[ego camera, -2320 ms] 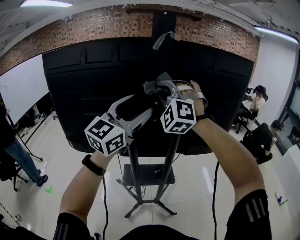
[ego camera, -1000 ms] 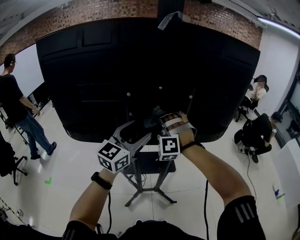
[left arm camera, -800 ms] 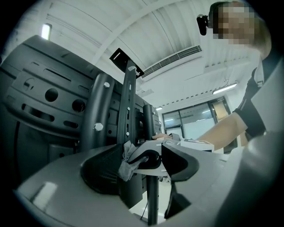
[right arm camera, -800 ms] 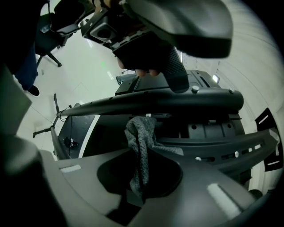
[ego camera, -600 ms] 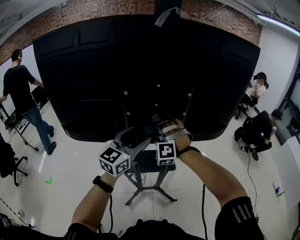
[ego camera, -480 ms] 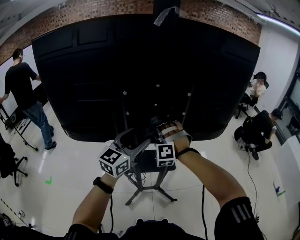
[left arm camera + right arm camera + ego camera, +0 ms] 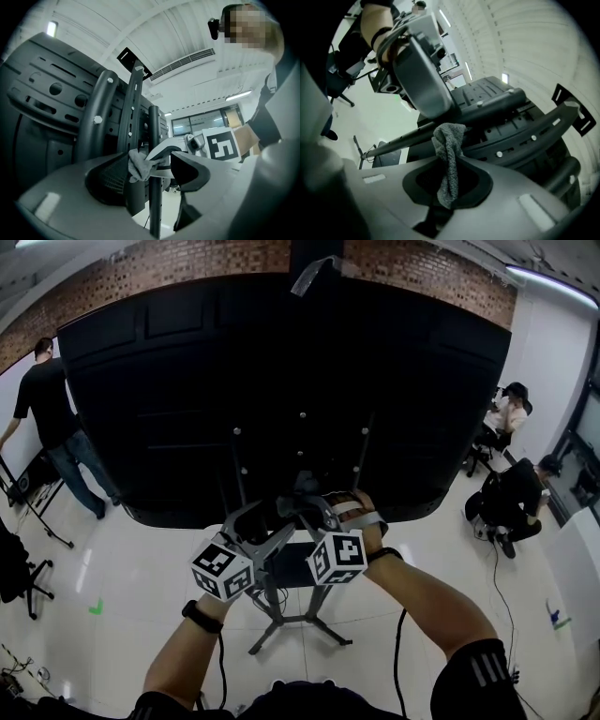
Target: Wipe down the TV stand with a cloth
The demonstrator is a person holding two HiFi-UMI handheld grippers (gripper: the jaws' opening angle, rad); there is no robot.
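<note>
A grey cloth hangs bunched between the jaws of my right gripper, which is shut on it. In the head view that right gripper presses the cloth against the TV stand's upright poles, just under the bottom edge of the big black TV back. My left gripper sits close beside it on the left and is open. In the left gripper view a thin black pole runs between its jaws, with the cloth touching the pole.
The stand's shelf and splayed feet rest on the pale floor below my hands. A standing person is at the far left by a whiteboard. Two seated people are at the right. An office chair is lower left.
Both grippers have come down the stand together, from the mount high on the TV back to the poles below its bottom edge. The person at the left has walked.
</note>
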